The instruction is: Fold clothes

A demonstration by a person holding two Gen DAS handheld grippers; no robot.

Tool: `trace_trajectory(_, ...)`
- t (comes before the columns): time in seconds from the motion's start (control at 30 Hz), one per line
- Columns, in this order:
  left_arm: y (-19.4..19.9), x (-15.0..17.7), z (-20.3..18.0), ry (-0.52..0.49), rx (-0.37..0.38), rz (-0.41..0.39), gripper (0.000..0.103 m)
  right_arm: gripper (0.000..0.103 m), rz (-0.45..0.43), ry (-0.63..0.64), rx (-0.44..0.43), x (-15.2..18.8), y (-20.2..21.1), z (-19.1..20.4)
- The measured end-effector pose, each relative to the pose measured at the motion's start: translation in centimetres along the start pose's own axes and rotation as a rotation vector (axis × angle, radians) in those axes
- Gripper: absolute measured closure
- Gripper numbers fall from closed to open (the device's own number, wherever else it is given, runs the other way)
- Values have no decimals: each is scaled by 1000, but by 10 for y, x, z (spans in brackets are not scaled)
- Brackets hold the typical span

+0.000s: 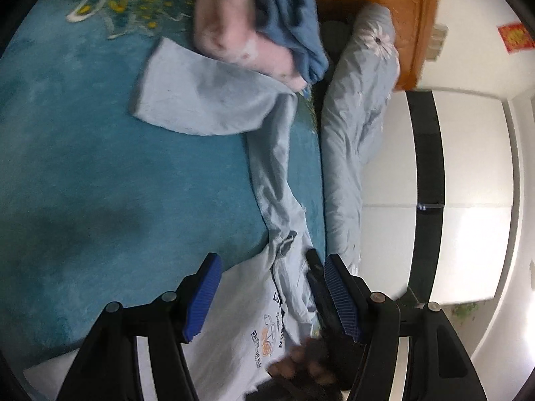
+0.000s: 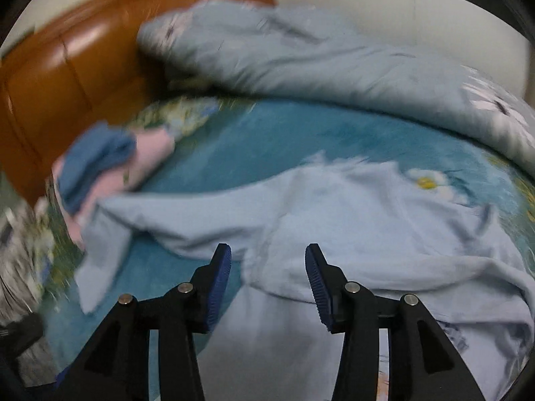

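One pale blue sweatshirt (image 2: 351,220) lies crumpled on the bed, its printed chest under the left gripper (image 1: 271,290) and one long sleeve (image 1: 277,167) running away along the bed's far edge toward the headboard corner. Two grippers show: the left one hangs over the print with its blue pads (image 1: 202,297) spread wide and nothing between them; the right gripper (image 2: 267,284) hovers above the sweatshirt's rumpled body, jaws likewise spread and holding nothing. Two folded garments sit stacked near the headboard corner, one pink (image 1: 234,36) and one darker blue (image 1: 294,23), the blue lying on the pink, and the sleeve's end lies touching them. The bed is covered by one teal blanket (image 1: 100,167) with a yellow and white flower print. One grey-blue duvet (image 2: 301,53), rolled into a long ridge, runs along the far edge beside the sweatshirt. An orange wooden headboard (image 2: 67,67) closes the bed's end, with a white wall (image 1: 474,50) bearing a red paper square (image 1: 515,36) beyond it. The right wrist view is motion-blurred.
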State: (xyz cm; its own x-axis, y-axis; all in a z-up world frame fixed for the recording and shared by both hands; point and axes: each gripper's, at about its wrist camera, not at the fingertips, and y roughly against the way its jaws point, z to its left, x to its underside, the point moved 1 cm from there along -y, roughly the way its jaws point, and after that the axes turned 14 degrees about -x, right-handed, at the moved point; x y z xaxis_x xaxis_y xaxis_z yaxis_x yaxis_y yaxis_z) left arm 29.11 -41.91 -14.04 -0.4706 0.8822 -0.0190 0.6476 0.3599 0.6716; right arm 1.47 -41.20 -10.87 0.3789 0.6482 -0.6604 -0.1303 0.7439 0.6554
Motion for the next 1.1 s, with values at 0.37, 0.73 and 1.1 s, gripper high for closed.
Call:
trace_trajectory(0.37,-75,-16,-98,-772,-180,24,35,55,-229,-377,320,46,179,-193)
trace_trajectory(0.73,-185,-1,-152,-1067,-271,156,37,56,-148,-609,190,75,154,-273)
trace_trajectory(1.1,-204,10,-147,-1215,-342,87,38,101,-184,-459,246,28,158,-264)
